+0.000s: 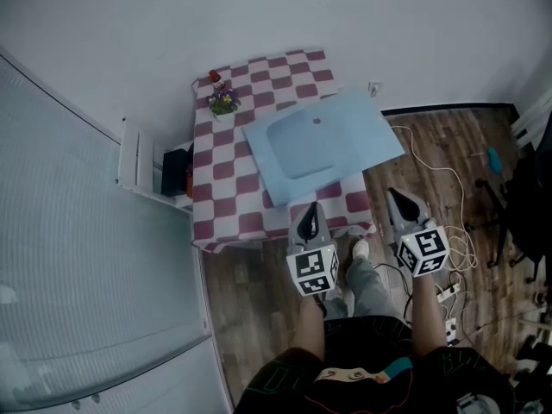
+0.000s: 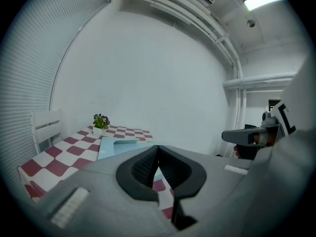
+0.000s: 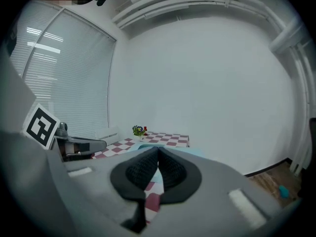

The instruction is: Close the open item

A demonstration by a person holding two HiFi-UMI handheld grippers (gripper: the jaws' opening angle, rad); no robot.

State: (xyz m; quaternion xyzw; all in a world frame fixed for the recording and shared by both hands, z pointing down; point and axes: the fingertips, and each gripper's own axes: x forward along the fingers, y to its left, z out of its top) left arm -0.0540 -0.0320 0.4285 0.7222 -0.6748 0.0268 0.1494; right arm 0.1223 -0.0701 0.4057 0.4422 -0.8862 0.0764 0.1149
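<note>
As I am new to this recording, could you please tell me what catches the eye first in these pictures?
A large light-blue flat item lies across the red-and-white checked tablecloth, one corner jutting past the right edge. A small pot of purple flowers stands at the far left corner. The left gripper and the right gripper, both shut and empty, hover at the near end.
</note>
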